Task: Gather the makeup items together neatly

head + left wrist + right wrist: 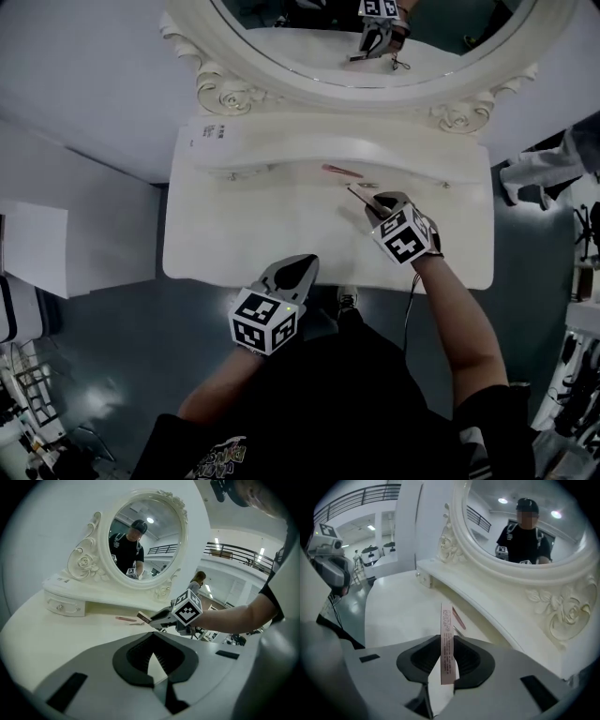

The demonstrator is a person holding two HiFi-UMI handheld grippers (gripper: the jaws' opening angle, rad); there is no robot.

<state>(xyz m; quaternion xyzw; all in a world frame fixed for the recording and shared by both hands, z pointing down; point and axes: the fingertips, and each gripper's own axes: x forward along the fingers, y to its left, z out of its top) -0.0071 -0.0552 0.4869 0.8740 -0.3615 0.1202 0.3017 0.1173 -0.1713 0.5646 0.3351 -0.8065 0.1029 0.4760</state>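
While my left gripper (153, 662) hovers closed and empty, my right gripper (446, 663) clamps the slim, flat pink makeup stick (446, 630) by its rear half above the cream dressing-table top (244, 234); I judge it light, rigid, liable to pivot, and best gripped across its flat faces.

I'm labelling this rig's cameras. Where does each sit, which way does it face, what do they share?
Head view: on the person's head, looking down at the vanity table; left gripper, right gripper and both forearms show.
Left gripper view: on the left gripper, facing the mirror across the table; its jaws and the right forearm show.
Right gripper view: on the right gripper, facing the mirror's base; its jaws grip a pink stick.
All three show the stick.
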